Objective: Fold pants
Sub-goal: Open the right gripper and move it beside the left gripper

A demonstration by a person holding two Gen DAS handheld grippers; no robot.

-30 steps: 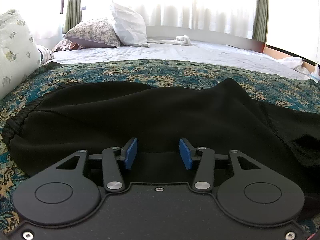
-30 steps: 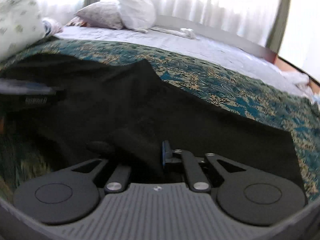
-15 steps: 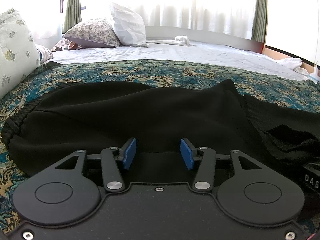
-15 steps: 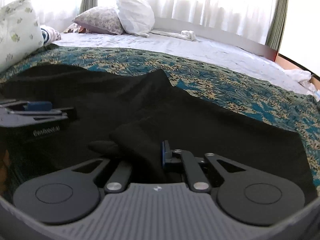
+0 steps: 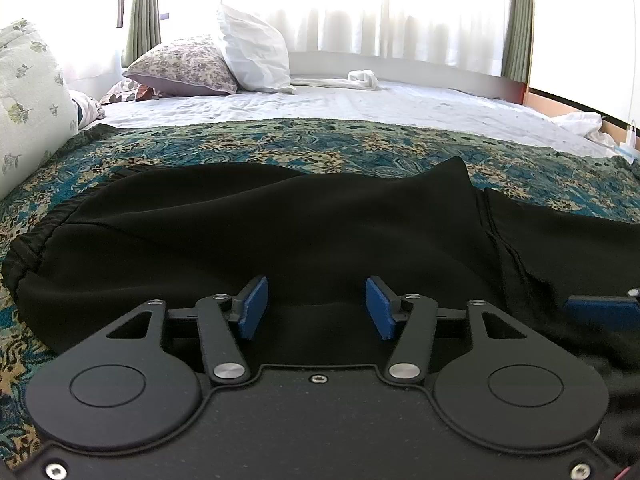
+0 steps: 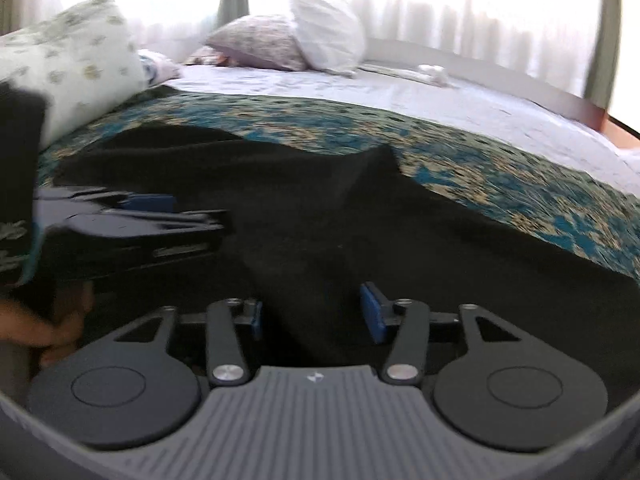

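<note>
Black pants (image 5: 280,232) lie spread on a teal patterned bedspread (image 5: 320,148), with the elastic waistband at the left. My left gripper (image 5: 316,308) is open and empty just above the near edge of the fabric. In the right wrist view the pants (image 6: 400,240) fill the middle. My right gripper (image 6: 312,316) is open, with a ridge of black cloth lying between its blue pads. The right gripper's blue pad (image 5: 600,312) shows at the right edge of the left wrist view. The left gripper (image 6: 148,216) shows at the left of the right wrist view.
Pillows (image 5: 252,52) and a floral cushion (image 5: 28,100) lie at the head and left of the bed. A white sheet (image 5: 400,104) covers the far half. A white cloth (image 5: 360,78) lies near the window. A hand (image 6: 36,328) shows at lower left.
My right gripper has opened and let go of the pants fold it was pinching, and it has moved left toward the left gripper. My left gripper has stayed put and open.
</note>
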